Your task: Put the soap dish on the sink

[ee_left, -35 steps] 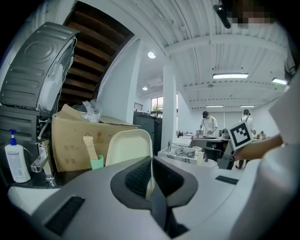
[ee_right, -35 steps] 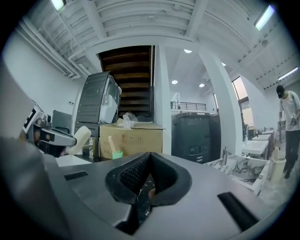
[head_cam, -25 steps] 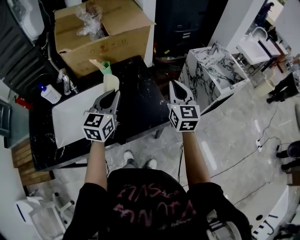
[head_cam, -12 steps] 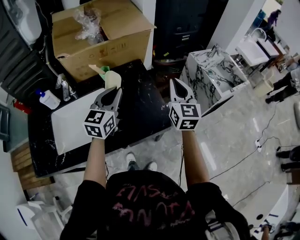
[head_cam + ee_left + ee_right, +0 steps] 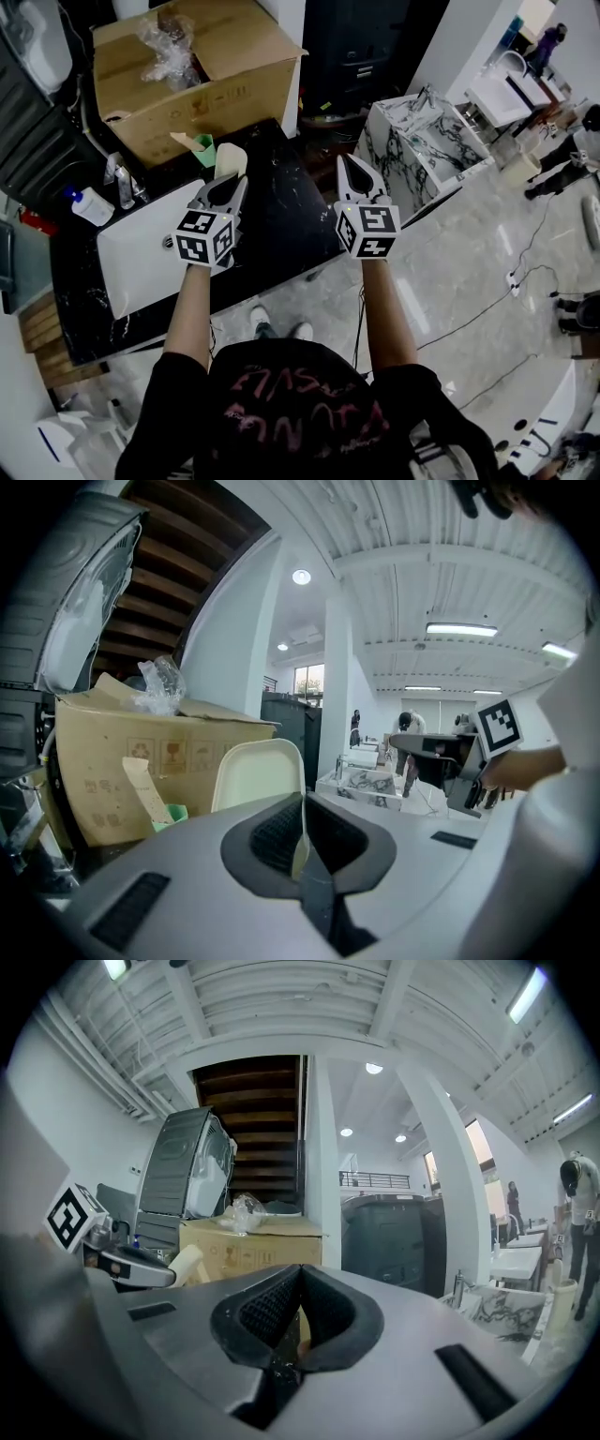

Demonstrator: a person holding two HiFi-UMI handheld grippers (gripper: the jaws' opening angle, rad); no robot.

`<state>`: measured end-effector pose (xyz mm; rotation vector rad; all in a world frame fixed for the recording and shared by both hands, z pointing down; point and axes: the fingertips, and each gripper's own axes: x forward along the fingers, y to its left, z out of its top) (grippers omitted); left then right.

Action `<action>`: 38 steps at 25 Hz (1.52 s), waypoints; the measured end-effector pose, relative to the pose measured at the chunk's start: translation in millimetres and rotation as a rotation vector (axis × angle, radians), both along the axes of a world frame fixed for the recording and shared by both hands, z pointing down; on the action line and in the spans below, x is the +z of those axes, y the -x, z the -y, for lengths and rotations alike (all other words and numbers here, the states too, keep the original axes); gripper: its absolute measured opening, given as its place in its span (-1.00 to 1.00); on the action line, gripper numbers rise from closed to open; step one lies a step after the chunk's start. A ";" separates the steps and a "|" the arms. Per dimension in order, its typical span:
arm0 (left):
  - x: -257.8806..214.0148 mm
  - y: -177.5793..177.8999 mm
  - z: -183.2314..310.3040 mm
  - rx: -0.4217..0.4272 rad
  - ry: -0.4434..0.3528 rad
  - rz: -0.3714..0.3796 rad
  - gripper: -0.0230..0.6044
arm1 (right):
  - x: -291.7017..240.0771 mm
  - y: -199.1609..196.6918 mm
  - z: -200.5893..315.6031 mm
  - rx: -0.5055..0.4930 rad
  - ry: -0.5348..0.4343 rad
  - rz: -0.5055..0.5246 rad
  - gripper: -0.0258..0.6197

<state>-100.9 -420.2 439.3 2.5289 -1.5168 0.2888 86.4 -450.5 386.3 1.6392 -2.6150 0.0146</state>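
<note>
Your left gripper (image 5: 226, 185) was clenched on the cream plastic soap dish (image 5: 228, 161). Its own view showed what the head view could not: the jaws pinched the near rim of the dish (image 5: 258, 772), which stood upright on edge between them. From the head view, the dish hung past the jaw tips, above the black marble counter (image 5: 281, 202) and just beyond the far right corner of the white rectangular sink (image 5: 141, 251). The chrome tap (image 5: 122, 183) and a white bottle with a blue cap (image 5: 89, 206) stood at the sink's far left side, seen only from the head. The brown cardboard box (image 5: 187, 75) sat farther back, with a green cup (image 5: 202, 143) in front of it; both also showed behind the dish in the left gripper view. Your right gripper (image 5: 352, 172) hovered to the right, over the counter's right edge, well apart from the dish. Its view showed the jaws pressed together with nothing between them, and your left gripper (image 5: 131, 1266) with the dish off to its left.
</note>
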 end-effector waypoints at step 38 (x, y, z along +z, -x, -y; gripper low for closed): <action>166.7 -41.5 -9.5 0.272 0.493 0.403 -0.57 | 35.1 -30.9 5.6 0.055 0.079 -0.010 -0.88</action>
